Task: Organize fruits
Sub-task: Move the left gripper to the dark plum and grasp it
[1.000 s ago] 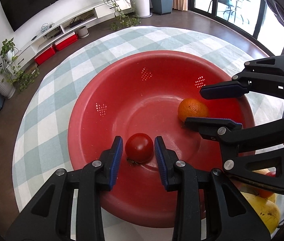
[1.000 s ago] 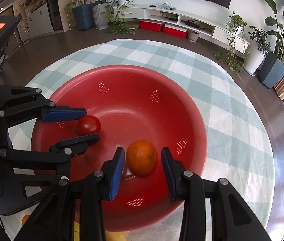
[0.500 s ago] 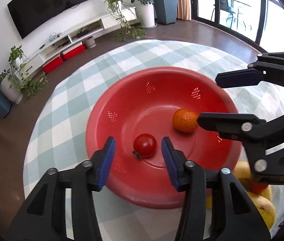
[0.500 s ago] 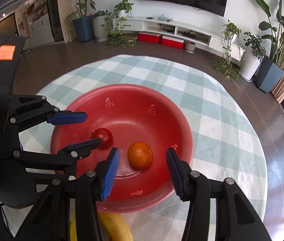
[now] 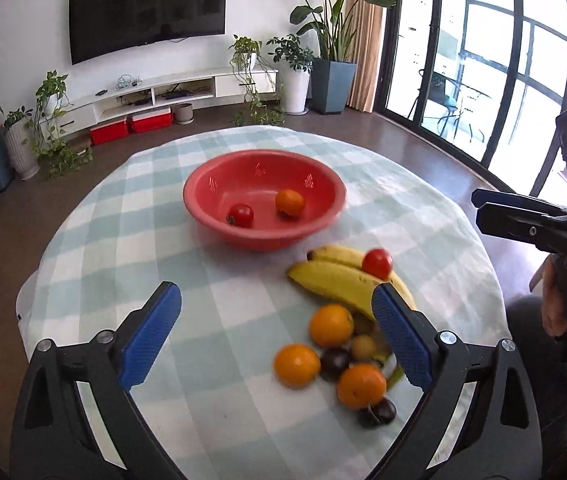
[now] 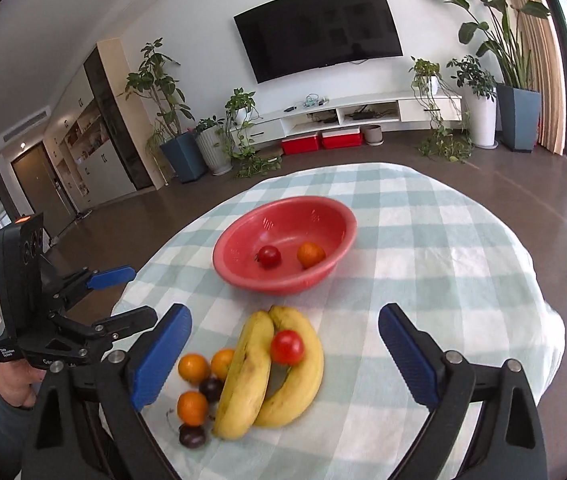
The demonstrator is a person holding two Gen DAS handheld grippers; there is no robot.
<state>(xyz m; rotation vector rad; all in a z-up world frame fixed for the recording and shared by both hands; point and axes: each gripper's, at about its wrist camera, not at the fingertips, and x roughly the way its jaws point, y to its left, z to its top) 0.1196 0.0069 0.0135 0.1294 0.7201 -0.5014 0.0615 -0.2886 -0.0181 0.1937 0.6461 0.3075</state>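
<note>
The loose fruit lies low in both frames: two bananas [image 6: 267,364] with a tomato [image 6: 287,347] resting on them, oranges [image 5: 330,325] and dark plums just beside. Tomato and plums look soft and bruisable, so grip lightly across the middle; oranges firmer. The red bowl [image 5: 203,208], mid-frame, already holds a tomato and an orange. The left gripper [image 5: 277,340] and right gripper [image 6: 285,360] are opening wide, nothing between them.

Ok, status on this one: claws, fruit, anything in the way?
Both claws opening, nothing between them: left claw, right claw. Tomato and orange in red bowl. Bananas and loose fruit still on table. Path clear.
</note>
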